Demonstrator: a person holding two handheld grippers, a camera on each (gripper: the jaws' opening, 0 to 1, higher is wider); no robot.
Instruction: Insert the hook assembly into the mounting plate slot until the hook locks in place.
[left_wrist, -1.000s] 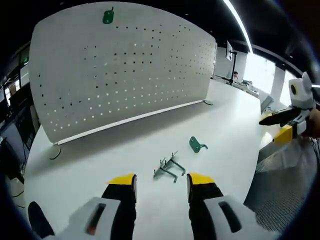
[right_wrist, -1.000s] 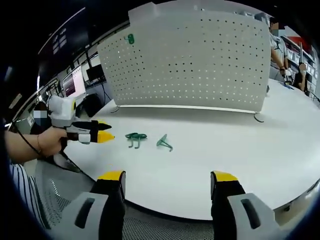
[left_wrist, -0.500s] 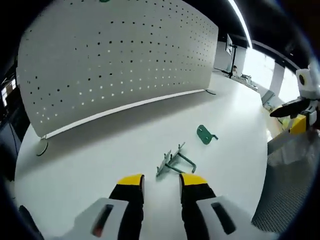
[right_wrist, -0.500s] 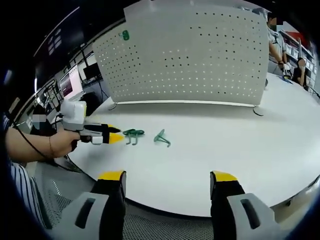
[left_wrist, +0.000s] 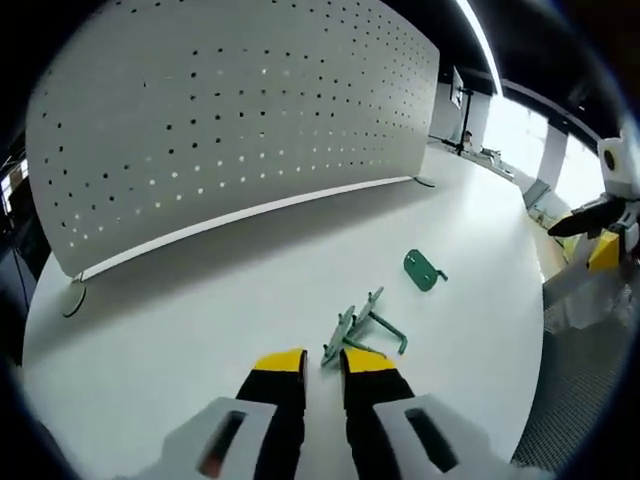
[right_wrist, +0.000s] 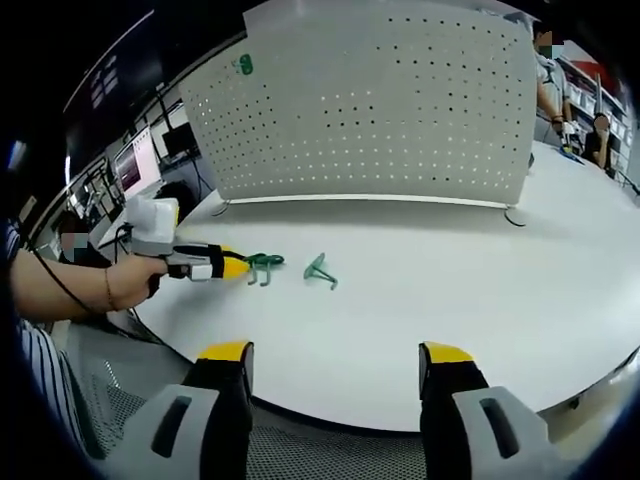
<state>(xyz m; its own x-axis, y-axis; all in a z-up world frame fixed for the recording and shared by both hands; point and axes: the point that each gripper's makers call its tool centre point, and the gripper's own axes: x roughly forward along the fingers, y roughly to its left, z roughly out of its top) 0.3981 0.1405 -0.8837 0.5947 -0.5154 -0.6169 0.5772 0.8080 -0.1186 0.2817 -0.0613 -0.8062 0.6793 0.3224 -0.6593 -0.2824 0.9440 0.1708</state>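
- Now the left gripper (left_wrist: 322, 362) has come in close on the hook assembly (left_wrist: 362, 331): over the last second its yellow-tipped jaws have drawn from wide apart to nearly together, and the hook's near end sits right at their tips.
- In the right gripper view, the same tool (right_wrist: 237, 267) reaches in from the left, its yellow tip touching or just short of the green wire hook (right_wrist: 264, 265).
- That reads as the pick-up step being under way; insertion has not begun, so most of the task is still ahead.
- The right gripper (right_wrist: 335, 365) hangs off the table's near edge with its jaws wide apart and nothing between them.
- The green mounting plate (left_wrist: 424, 270) lies flat just beyond the hook, towards the table's (left_wrist: 200, 300) right-hand edge in the left gripper view; in the right gripper view it (right_wrist: 319, 270) lies just beside the hook.
- The white pegboard (right_wrist: 370, 110) stands along the far edge, with a small green plate (right_wrist: 243, 66) near its top left corner.
- Hard to tell: whether the left jaws actually pinch the wire yet or only bracket it.
- The plate's slot is too small to make out.
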